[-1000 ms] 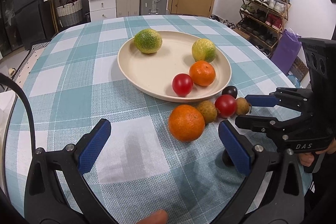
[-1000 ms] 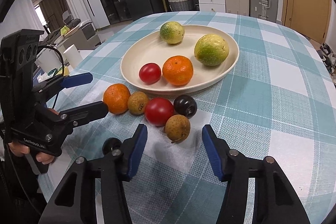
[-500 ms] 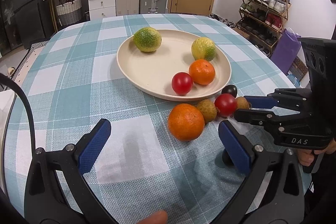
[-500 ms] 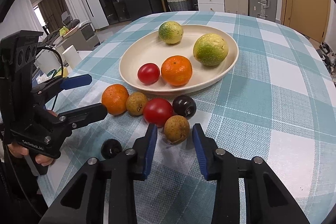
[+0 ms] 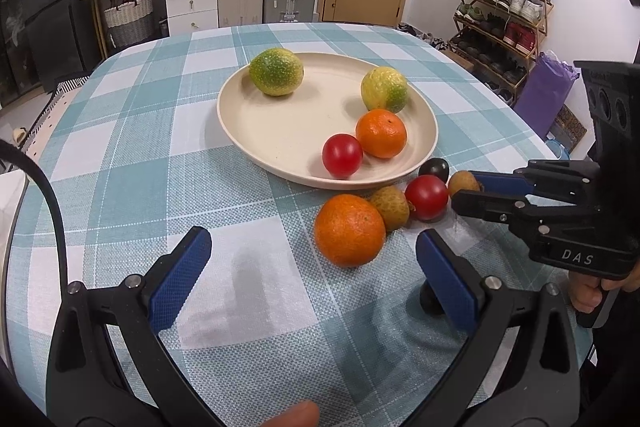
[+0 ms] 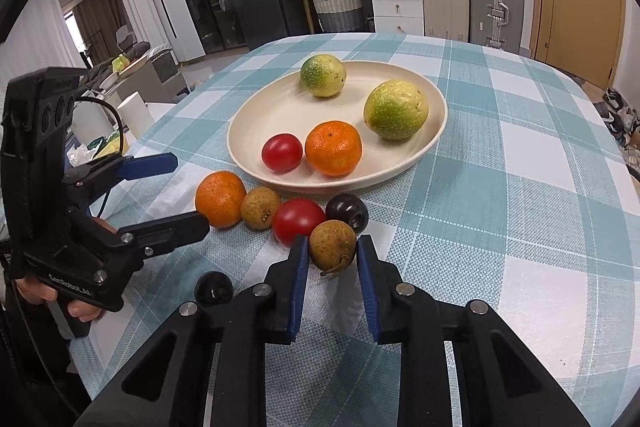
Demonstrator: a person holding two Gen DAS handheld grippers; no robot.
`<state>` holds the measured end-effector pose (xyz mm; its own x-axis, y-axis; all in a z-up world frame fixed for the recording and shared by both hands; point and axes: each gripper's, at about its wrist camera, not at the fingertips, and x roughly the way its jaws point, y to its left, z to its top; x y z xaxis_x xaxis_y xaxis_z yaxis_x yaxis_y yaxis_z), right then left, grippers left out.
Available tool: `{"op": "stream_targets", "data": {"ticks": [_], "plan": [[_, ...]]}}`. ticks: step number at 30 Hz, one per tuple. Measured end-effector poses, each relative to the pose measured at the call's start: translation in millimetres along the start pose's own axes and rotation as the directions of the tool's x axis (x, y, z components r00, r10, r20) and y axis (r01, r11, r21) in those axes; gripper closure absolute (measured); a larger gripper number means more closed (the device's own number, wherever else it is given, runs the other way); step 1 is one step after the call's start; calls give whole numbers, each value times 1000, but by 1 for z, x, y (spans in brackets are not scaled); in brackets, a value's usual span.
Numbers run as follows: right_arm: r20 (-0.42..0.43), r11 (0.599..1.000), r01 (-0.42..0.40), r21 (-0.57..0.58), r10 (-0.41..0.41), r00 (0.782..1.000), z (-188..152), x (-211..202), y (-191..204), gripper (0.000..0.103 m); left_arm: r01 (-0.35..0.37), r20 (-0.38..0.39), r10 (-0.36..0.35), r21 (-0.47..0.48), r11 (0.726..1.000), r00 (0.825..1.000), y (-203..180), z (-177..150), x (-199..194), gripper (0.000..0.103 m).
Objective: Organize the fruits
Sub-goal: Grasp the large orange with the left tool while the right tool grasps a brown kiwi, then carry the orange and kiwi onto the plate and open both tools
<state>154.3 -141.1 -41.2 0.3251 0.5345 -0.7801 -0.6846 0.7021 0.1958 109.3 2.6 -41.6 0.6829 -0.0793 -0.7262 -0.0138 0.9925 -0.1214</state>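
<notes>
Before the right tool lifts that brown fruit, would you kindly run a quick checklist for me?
1. Brown fruit sits between the right tool's fingers: ok.
2. Fingers firmly gripping it: cannot tell.
3. Red tomato touching the brown fruit may roll: not ok.
4. Plate has free space: ok.
5. Left tool open, away from the lift path: ok.
</notes>
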Motion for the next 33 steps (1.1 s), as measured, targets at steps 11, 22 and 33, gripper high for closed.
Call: {"op": "stream_targets", "data": {"ticks": [11,22,33], "plan": [[21,1000,3,12,-3,1000,3,-6,-7,78,0,-66,-1,-16,1000,998,-1,3,17,17],[29,1000,7,21,-8,1000,5,-9,-11,78,74,-79,-73,14,997,994,-10,2,19,53],[39,1000,7,17,-8,999,5,-12,-10,78,96,-62,-94,29,995,994,-12,0,14,67]]}}
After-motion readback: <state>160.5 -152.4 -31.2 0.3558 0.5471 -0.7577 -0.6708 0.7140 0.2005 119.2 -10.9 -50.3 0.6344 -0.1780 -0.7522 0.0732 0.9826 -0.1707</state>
